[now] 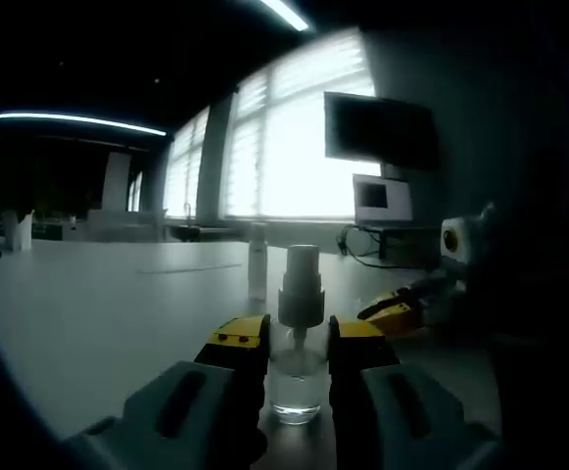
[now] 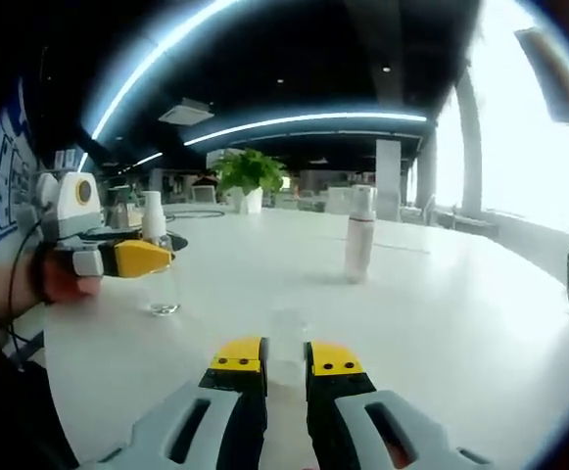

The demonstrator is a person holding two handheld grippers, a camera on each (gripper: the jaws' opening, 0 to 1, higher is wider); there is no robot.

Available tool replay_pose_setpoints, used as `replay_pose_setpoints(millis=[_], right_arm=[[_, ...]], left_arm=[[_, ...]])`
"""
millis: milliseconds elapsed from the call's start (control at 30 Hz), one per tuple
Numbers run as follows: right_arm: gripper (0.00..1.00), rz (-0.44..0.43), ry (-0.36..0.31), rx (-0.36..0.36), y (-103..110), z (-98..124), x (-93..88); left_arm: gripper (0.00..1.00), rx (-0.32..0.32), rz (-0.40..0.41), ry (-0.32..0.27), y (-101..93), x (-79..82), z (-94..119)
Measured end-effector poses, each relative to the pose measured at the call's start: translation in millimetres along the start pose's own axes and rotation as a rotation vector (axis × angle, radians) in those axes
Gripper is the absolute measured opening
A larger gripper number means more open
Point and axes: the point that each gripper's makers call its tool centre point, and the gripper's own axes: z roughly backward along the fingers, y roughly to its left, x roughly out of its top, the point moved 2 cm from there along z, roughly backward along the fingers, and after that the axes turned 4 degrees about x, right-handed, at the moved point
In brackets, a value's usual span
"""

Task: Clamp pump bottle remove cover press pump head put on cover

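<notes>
Left gripper point(image 1: 298, 345) jaws clamp clear pump bottle point(image 1: 297, 377) standing upright on white table point(image 1: 98, 304), pump head point(image 1: 299, 284) bare. Right gripper point(image 2: 283, 359) jaws nearly together, holding nothing, low over table. Farther off, white bottle point(image 2: 359, 233) stands upright; potted plant point(image 2: 249, 176) behind.

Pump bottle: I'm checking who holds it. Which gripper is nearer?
Left. The left gripper has its jaws around the pump bottle; the right gripper sits well off beside it.

Clear pump bottle point(image 1: 297, 367) upright on table point(image 1: 98, 313), clamped between left gripper point(image 1: 299, 338) jaws.
</notes>
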Motion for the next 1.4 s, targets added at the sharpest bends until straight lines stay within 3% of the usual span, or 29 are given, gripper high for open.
replay_pose_setpoints(millis=[633,833,1400], right_arm=[[0.11,-0.021,-0.002,-0.011,-5.4,1.0,-0.6],[0.25,-0.035,-0.003,0.014,-1.5,1.1,0.2],[0.29,-0.032,-0.040,0.046,2.9,3.0,5.5]], left_arm=[[0.15,0.002,-0.003,-0.001,-1.0,0.1,-0.4],[0.15,0.003,-0.001,0.000,-0.6,0.1,-0.4],[0.15,0.008,0.010,0.000,0.2,0.3,-0.7]])
